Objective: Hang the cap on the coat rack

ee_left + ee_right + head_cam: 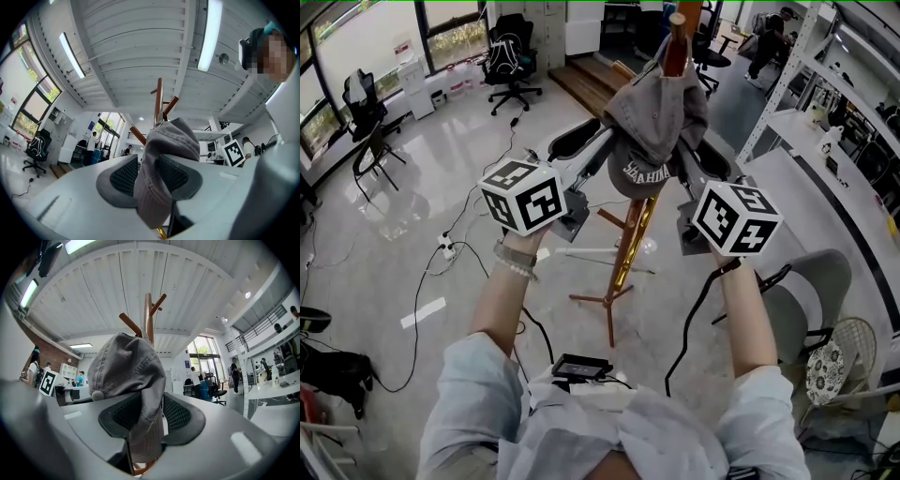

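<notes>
A grey cap (656, 112) is draped over the top of the wooden coat rack (633, 239), its brim hanging down. My left gripper (605, 141) reaches in from the left and is shut on the cap's edge; in the left gripper view the fabric (168, 140) fills the gap between the pads (125, 176) of that gripper (147, 173). My right gripper (698, 155) comes in from the right. In the right gripper view the cap (124, 366) hangs between the jaws of this gripper (149, 413), with a thin gap beside one pad (180, 413). The rack's pegs (148, 315) rise behind the cap.
Black office chairs (511, 56) stand at the back left. A grey chair (811, 300) and a white shelving unit (825, 94) are at the right. Cables and a power strip (445, 248) lie on the glossy floor to the left of the rack's feet (605, 300).
</notes>
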Tool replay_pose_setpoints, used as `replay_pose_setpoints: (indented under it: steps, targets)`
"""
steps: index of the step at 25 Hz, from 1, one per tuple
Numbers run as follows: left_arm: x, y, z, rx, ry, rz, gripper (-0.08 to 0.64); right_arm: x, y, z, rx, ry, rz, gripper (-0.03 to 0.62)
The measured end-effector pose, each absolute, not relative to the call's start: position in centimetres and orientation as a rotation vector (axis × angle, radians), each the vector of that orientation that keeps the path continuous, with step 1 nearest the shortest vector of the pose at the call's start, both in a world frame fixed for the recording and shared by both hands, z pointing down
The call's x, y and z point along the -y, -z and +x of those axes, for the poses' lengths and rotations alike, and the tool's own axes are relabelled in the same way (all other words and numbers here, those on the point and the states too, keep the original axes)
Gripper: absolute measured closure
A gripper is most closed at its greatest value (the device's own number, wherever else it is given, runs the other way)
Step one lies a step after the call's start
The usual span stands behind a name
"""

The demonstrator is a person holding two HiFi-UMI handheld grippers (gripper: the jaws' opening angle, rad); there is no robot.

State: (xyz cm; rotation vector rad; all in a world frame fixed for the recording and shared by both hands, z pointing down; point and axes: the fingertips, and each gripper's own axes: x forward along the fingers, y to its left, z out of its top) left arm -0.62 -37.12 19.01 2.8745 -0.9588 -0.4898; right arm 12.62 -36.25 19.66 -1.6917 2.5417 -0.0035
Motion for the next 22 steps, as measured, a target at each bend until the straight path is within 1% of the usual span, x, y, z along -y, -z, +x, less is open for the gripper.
replay_pose_setpoints:
  steps: [7, 16, 19, 22]
  targets:
    - [35.9, -17.7, -1.2, 1.03, 0.49, 2.931, 0.446, 35.2, -17.5, 13.4, -2.478, -0.135, -1.727, 0.446]
    - [33.1, -16.3, -1.7, 1.092, 0.599, 2.968, 0.448, 32.3, -15.2, 12.6, -2.467, -0.361, -1.677, 0.453]
    - [31.8, -16.2, -1.6, 1.078, 0.606, 2.994, 0.449, 31.1, -15.2, 12.2, -2.453, -0.421, -1.673, 0.488]
    - [30.7, -16.4, -1.0, 1.088, 0.566, 3.051, 0.47, 30.3, -15.4, 12.6, -2.442, -0.44, -1.68, 0.553]
